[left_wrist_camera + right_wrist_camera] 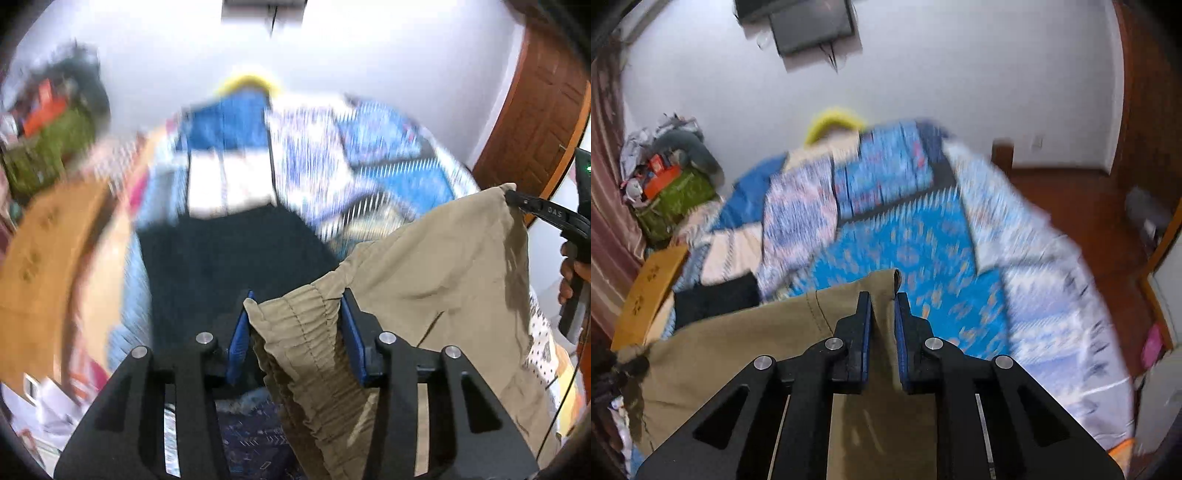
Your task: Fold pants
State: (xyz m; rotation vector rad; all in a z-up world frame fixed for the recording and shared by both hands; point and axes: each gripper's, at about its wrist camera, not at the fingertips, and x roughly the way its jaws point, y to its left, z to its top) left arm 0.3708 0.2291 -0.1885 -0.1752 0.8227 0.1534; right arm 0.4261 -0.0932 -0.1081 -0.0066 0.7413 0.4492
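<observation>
White wall (942, 74), wooden floor (1071, 192), blue-patterned bed (923, 240), wall-mounted TV (812, 26).

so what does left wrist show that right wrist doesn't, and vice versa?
Left wrist only: the elastic waistband bunched between the left gripper fingers, the right gripper from outside pinching a far corner, and the holder's hand.

Right wrist only: the wall TV, the wooden floor, and the right gripper's own close-up on the fabric edge.

Both: the khaki pants held up over the blue patterned bed, black garment, yellow item.
</observation>
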